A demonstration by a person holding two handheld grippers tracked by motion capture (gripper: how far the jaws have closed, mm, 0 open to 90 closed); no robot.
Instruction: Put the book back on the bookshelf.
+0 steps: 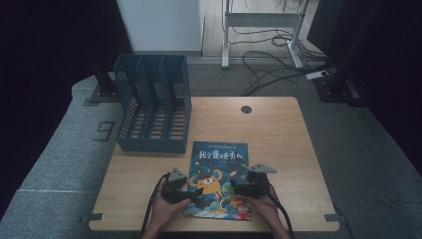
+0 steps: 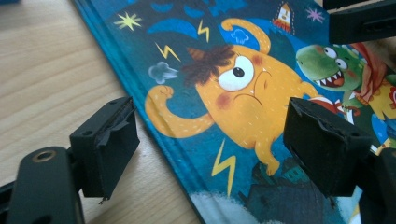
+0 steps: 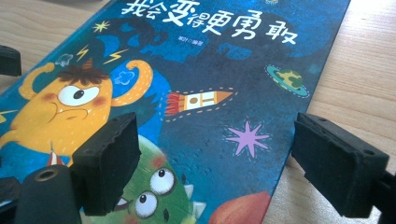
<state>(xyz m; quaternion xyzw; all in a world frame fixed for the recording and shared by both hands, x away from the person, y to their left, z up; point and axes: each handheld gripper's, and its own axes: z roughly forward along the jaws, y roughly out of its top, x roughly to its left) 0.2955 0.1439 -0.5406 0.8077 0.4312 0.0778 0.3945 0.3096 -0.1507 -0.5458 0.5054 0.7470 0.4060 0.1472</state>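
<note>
A children's picture book (image 1: 219, 179) with a dark blue cover, an orange monster and a green monster lies flat near the table's front edge. My left gripper (image 1: 192, 195) sits low at the book's left edge, open. In the left gripper view its jaws (image 2: 212, 126) straddle that edge: one fingertip (image 2: 109, 144) over bare wood, the other over the cover (image 2: 243, 84). My right gripper (image 1: 240, 189) is at the book's right side, also open. In the right gripper view (image 3: 219, 140), one jaw hangs over the cover (image 3: 205, 70) and the other over the table beyond the book's right edge. Nothing is gripped.
A blue slotted file rack (image 1: 154, 102) stands at the table's back left. A round cable hole (image 1: 246, 109) sits at the back middle of the wooden table (image 1: 283, 144). Beyond the table are a desk frame and cables on the floor.
</note>
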